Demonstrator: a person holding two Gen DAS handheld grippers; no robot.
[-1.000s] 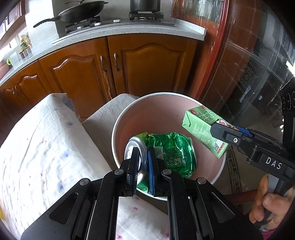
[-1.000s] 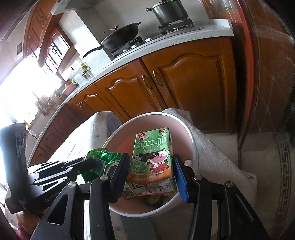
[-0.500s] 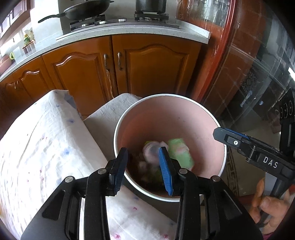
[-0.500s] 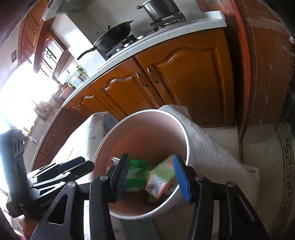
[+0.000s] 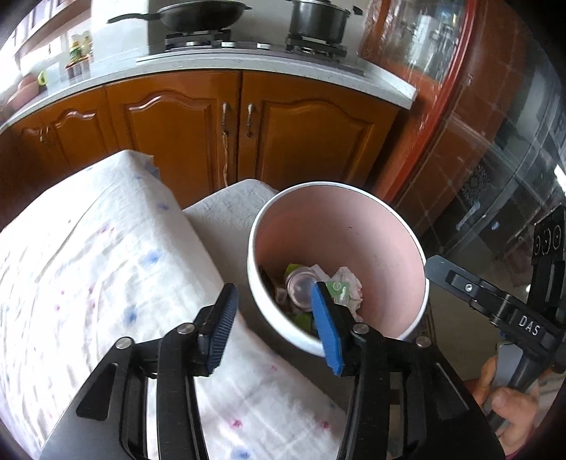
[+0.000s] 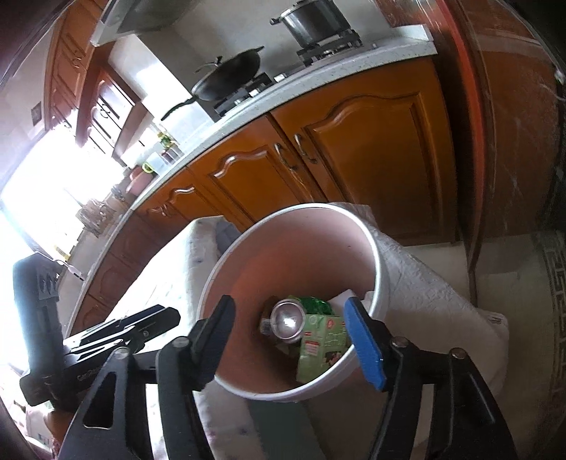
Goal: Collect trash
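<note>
As catalogued: can [image 6: 288,321] & carton [image 6: 323,345] lay in pink bin [image 5: 357,198], both light, crushable; best gripped across flat sides. Left gripper [image 5: 274,323] & right gripper [image 6: 295,339] gaped, empty.

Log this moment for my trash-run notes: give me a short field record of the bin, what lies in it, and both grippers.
bin: pink bucket with white rim, beside a cloth-covered table
contents: crushed can, green milk carton, crumpled paper, other scraps too small to name
left gripper: open, empty, over the near rim
right gripper: open, empty, above the bucket mouth
background: wok and pot on the stove
</note>
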